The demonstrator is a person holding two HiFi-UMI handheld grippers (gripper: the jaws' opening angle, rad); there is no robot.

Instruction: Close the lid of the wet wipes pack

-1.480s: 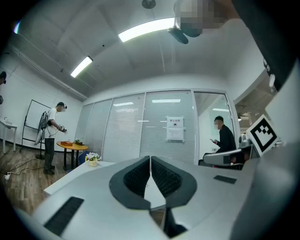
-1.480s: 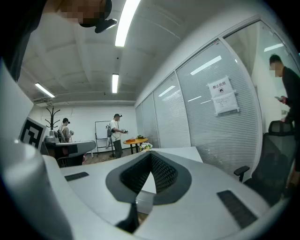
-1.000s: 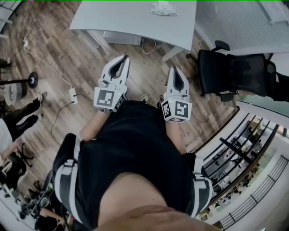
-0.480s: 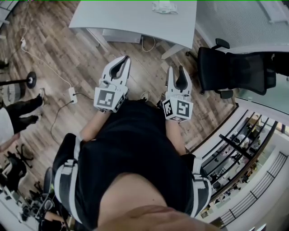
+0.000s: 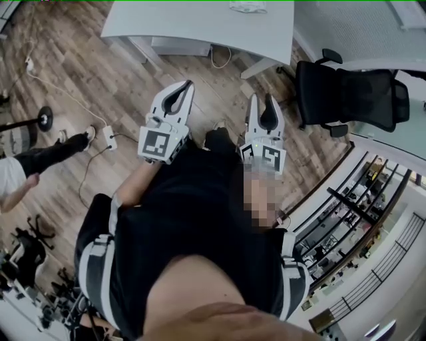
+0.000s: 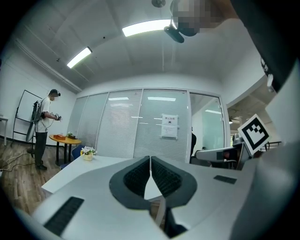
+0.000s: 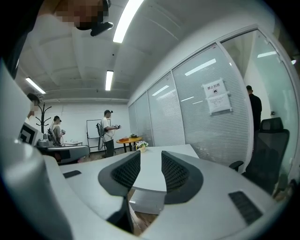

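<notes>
Both grippers are held level in front of the person's body, above the wood floor and short of a white desk (image 5: 200, 23). My left gripper (image 5: 186, 85) is shut with nothing in it; in the left gripper view (image 6: 150, 161) its pads meet. My right gripper (image 5: 263, 100) is open and empty, and a gap shows between its pads in the right gripper view (image 7: 151, 161). A small pale thing (image 5: 247, 6) sits at the desk's far part. From the gripper views it looks like a small pot of flowers (image 6: 87, 153). I cannot make out a wipes pack.
A black office chair (image 5: 349, 100) stands right of the desk. A power strip (image 5: 106, 141) with cables lies on the floor at left, near a person's legs (image 5: 50, 156). Glass partitions and other people (image 7: 108, 131) are beyond the desk.
The right gripper's jaws have gone from shut to open. Both grippers moved slightly toward the desk. The person at left has stepped across the floor.
</notes>
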